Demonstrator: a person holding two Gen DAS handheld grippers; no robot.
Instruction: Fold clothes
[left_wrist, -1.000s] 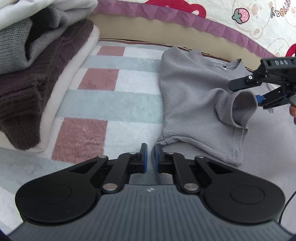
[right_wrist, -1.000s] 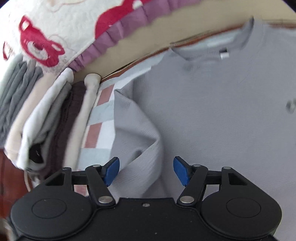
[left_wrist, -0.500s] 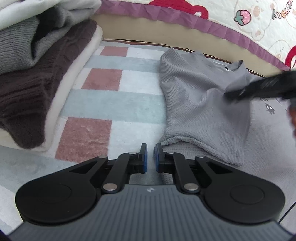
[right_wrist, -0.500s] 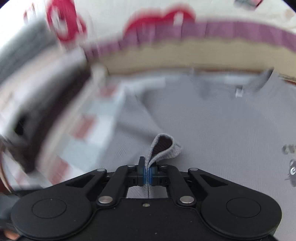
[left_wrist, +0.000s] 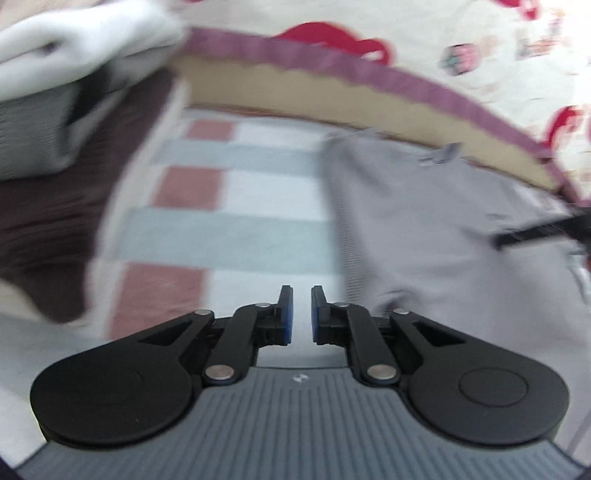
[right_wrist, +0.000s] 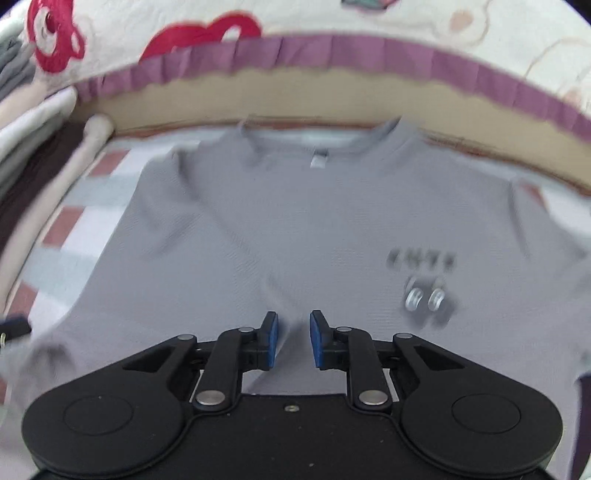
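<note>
A grey waffle-knit shirt (right_wrist: 295, 229) lies flat on the checked rug, neckline toward the far edge, with a small dark print on its right chest. It also shows in the left wrist view (left_wrist: 436, 229), at the right. My right gripper (right_wrist: 292, 341) hovers over the shirt's lower middle, jaws a little apart and empty. My left gripper (left_wrist: 298, 314) is over the rug just left of the shirt's hem, jaws slightly apart and empty. Both views are blurred by motion.
A stack of folded clothes (left_wrist: 55, 122), white, grey and dark brown, lies at the left on the rug (left_wrist: 229, 229). A quilted cover with a purple border (right_wrist: 369, 51) runs along the far side. The right gripper shows as a dark streak (left_wrist: 543, 229).
My right gripper let go of the sleeve cuff, opened slightly and pulled back over the shirt's middle; the sleeve now lies on the shirt. My left gripper shifted left, away from the hem.
</note>
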